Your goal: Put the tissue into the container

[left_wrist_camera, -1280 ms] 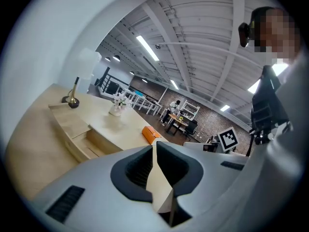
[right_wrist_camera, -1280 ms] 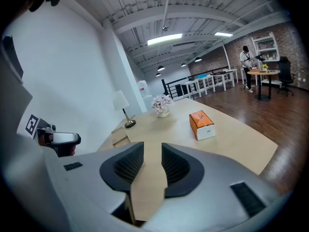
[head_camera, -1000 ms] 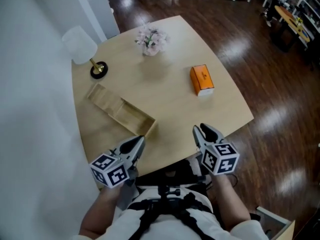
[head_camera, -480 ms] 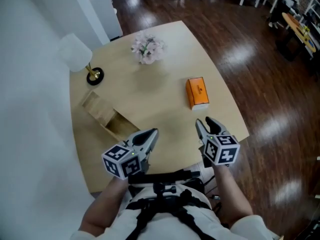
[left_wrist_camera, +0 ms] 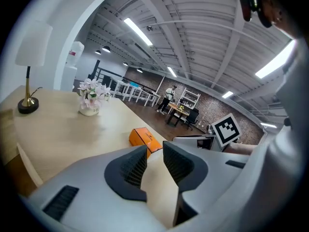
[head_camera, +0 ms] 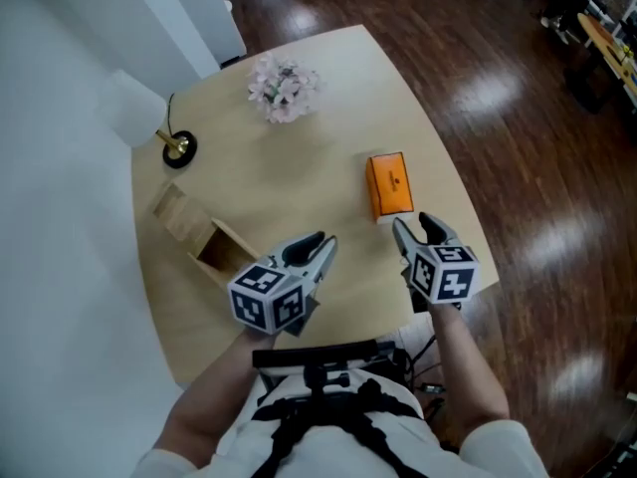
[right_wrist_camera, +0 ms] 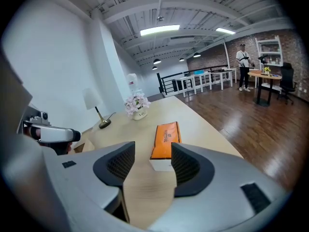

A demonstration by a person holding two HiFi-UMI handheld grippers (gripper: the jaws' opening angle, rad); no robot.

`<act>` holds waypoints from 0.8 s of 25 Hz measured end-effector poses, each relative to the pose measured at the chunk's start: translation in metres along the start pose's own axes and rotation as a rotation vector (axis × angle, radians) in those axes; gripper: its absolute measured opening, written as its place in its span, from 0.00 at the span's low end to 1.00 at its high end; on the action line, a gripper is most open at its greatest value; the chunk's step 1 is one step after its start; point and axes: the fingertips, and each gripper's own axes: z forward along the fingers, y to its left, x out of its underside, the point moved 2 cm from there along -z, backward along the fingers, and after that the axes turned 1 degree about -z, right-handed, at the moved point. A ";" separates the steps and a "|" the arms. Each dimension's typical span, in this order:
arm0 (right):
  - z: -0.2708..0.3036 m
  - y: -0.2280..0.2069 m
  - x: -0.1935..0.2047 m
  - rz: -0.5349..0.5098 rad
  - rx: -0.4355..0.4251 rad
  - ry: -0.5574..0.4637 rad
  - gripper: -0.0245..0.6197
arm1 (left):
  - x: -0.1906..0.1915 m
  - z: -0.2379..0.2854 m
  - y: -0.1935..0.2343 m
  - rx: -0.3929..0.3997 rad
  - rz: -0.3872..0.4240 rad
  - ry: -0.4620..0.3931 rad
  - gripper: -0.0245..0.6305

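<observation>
Your right tongs hover just short of the tissue box, which lies flat near the right edge of the counter, its long side running away from you. The jaws are opening and nothing sits between them yet; the box's white near end is almost dead ahead of the gap. Let them spread wider than the box before you go forward, centre the gap on it, and come in low so the pads land on the two long orange sides, not the top. Close only once the pads are well past the near end, or the box will likely pivot as you lift. Your left tongs hang over the near edge, jaws a little apart and empty; hold them clear. The wooden container sits by the left edge, well apart from the box, so plan for a long carry across
</observation>
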 end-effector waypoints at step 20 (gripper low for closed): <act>0.124 -0.055 0.003 0.056 -0.022 0.165 0.59 | 0.009 0.129 0.029 -0.011 -0.061 0.162 0.19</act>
